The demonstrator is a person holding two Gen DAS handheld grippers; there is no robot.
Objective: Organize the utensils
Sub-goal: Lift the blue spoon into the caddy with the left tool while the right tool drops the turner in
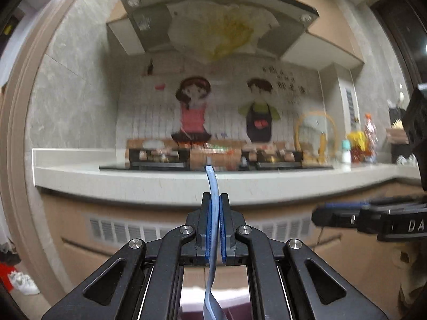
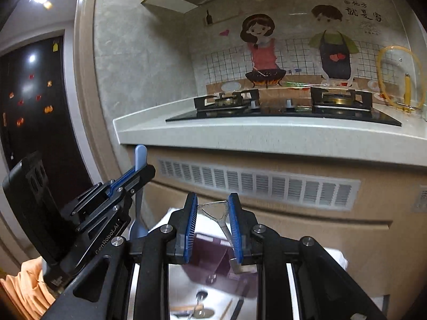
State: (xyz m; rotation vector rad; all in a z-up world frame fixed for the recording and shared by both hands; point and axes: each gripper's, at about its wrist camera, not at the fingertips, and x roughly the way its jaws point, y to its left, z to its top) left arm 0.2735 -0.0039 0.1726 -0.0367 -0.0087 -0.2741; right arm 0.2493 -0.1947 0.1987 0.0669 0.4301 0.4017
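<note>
Item: left gripper [image 1: 215, 213], jaws clenched on a pale blue utensil [image 1: 212, 186] gripped partway along its handle; the rounded handle end stands up past the fingertips and the wider working end hangs below the claw, toward us. We read it as a plastic spoon or spatula, thin, smooth and slightly curved, seen edge-on between the blue pads [image 1: 209, 229]. Item: right gripper [image 2: 213, 213], jaws partly closed on a clear plastic utensil [image 2: 217, 212], a forked or Y-shaped piece whose spread top spans the pads [image 2: 191, 229] and whose stem runs down along the right pad; it looks glassy and slick. Beyond both claws, well apart, a pale countertop [image 2: 240, 133] carries a black gas hob [image 2: 280, 112], with a cartoon splashback [image 2: 293, 48] behind. Below the right claw, a white surface [image 2: 213, 298] holds more utensils, too blurred to name. Risks, in our judgement: the blue handle is held on a narrow edge and could pivot or slide under its hanging weight; the clear piece, held only by its tips, could snap out sideways if we squeeze or swing; the claws ride near each other and could knock.
</note>
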